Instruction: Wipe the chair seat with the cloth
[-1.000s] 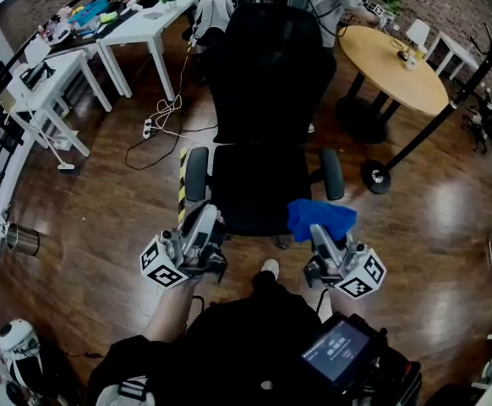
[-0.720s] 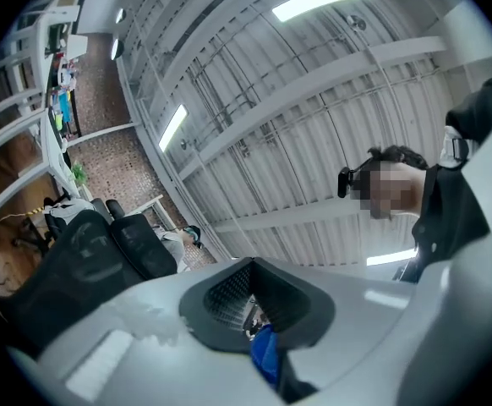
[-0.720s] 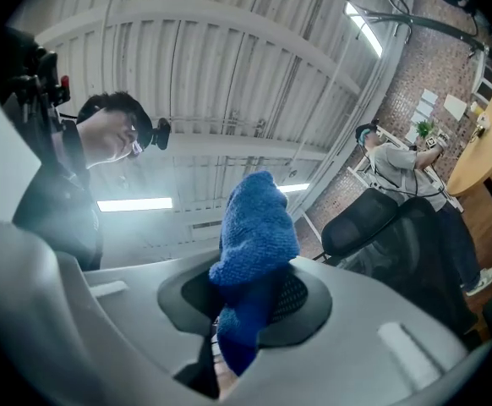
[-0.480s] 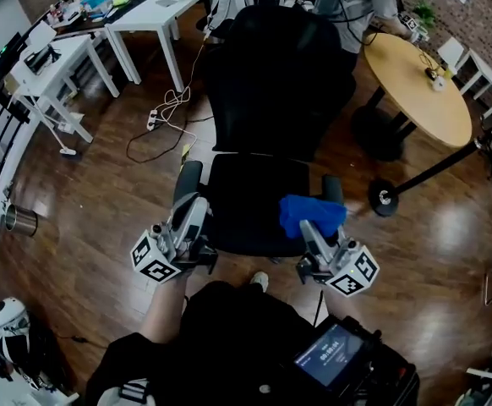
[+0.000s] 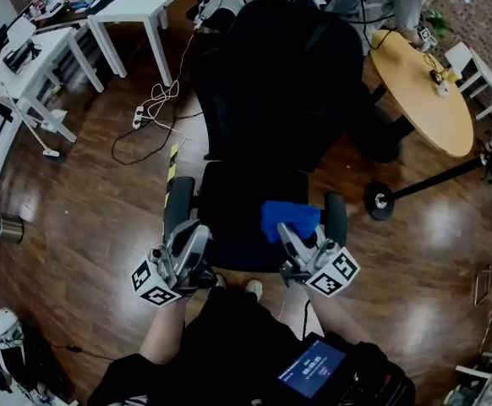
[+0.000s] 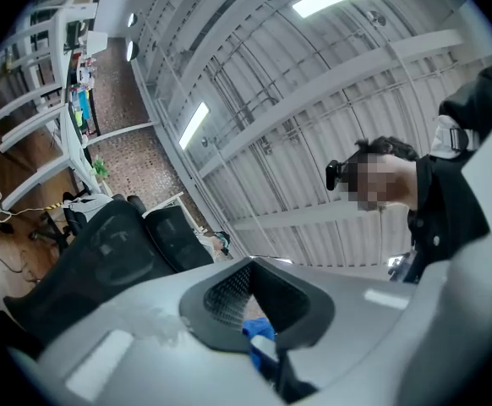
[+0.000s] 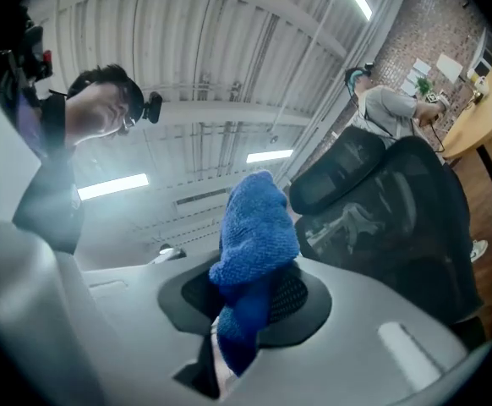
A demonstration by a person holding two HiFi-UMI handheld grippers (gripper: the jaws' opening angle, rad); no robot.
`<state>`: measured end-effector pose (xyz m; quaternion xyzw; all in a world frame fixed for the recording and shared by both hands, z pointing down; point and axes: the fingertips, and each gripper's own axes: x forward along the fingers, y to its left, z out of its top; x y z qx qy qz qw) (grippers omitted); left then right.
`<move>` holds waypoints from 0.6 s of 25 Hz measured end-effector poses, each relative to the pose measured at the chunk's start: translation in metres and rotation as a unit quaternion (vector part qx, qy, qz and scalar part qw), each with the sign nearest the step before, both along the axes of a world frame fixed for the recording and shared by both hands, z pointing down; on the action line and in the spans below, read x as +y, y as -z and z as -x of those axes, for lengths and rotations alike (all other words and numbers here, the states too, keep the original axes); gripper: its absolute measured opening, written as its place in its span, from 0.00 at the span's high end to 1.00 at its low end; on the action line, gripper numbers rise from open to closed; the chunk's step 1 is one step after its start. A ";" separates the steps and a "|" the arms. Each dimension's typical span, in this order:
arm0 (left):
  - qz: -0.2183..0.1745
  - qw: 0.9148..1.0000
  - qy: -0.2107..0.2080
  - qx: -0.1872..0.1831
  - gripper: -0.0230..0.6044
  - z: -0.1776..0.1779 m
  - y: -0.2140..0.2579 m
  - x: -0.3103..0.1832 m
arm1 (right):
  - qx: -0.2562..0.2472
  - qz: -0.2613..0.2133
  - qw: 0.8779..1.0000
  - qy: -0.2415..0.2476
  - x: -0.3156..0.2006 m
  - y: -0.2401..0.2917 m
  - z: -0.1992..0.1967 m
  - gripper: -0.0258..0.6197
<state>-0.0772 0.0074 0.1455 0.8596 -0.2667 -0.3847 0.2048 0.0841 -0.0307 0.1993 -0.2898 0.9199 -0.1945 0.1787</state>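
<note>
1. The right gripper (image 5: 287, 233) is clamped on the blue cloth (image 5: 287, 216). Its view shows the jaws pinching the lower end, with the rest bunched above.
2. The left gripper (image 5: 194, 242) holds nothing I can name. Its jaws look pressed together, though a small blue scrap sits at them that I cannot identify.
3. The cloth hangs over the right front of the chair seat (image 5: 237, 201), near the right armrest (image 5: 336, 214). I cannot tell from above whether it touches.
4. The cloth's long axis runs along the jaws, and its free end points away from me towards the backrest (image 5: 271, 83).
5. My judgement is that this is the approach and wiping has not begun. Next I need to lower the cloth until it presses on the seat, then sweep it across.
</note>
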 end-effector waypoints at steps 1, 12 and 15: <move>0.005 1.000 0.003 0.000 0.98 0.006 -0.009 -0.004 | 0.012 0.012 1.000 0.002 -0.016 -0.020 0.011 0.83; 0.023 0.999 0.015 0.046 0.98 0.038 -0.138 -0.031 | 0.189 0.122 0.974 0.035 -0.206 -0.309 0.146 0.83; 0.020 0.998 0.011 0.067 0.98 0.040 -0.162 -0.022 | 0.221 0.139 0.965 0.029 -0.230 -0.367 0.171 0.83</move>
